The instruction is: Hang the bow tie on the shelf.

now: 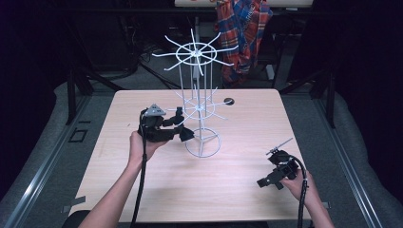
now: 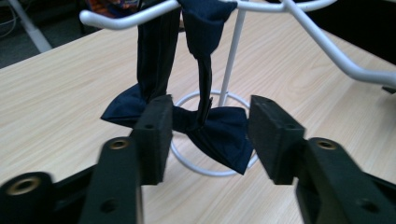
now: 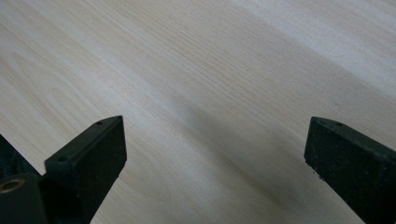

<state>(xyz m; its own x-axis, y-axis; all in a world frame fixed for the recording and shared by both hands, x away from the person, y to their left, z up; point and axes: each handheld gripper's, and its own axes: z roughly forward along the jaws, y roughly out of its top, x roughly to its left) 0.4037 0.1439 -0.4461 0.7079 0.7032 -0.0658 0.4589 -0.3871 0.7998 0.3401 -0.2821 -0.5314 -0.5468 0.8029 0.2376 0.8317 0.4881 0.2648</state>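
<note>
Left hand-held gripper: your jaws stand apart around the navy bow tie, pads clear of the cloth. It hangs from a white wire rack arm at 12 o'clock. Right hand-held gripper: jaws apart over bare worktop.

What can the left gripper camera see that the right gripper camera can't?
Left gripper view: a dark blue bow tie hanging by its strap from a white wire rack, between the left gripper's parted jaws, with no pad pressing on it.

Right gripper view: the right gripper's jaws stand wide apart with nothing between them.

Both: two black jaws of the camera's own gripper and the pale wooden table.
</note>
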